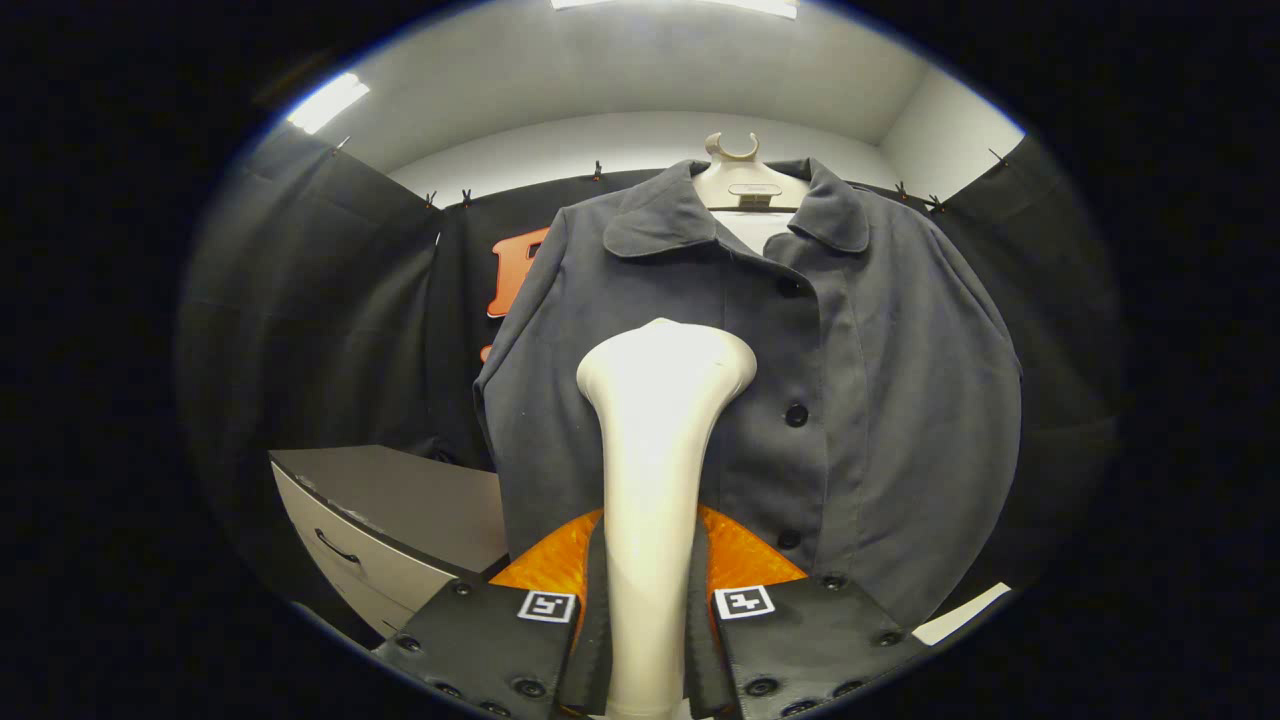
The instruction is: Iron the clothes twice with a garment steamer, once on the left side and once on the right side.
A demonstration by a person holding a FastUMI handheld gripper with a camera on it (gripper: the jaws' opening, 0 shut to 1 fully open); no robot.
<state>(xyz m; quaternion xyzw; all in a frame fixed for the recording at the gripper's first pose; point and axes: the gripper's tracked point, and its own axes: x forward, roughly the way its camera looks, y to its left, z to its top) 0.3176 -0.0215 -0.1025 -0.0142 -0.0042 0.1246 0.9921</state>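
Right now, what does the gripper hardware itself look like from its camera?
The gripper has two flat, wide fingers studded with round screw heads. Each carries a small square white-and-black fiducial tag near its inner top corner. A glossy orange textured body part sits behind them. No cables visible.

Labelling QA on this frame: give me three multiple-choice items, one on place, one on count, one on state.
1. Where is the steamer head?
A. against the jacket front
B. on the cabinet
C. on the floor

2. How many dark buttons show on the jacket?
A. one
B. three
C. six

3. What is the hand-held gripper doing?
A. open, holding nothing
B. shut on the steamer
C. shut on a sleeve

Key: 1 A, its head overlaps the jacket front; 2 B, three run down the placket; 3 B, both fingers press its handle.
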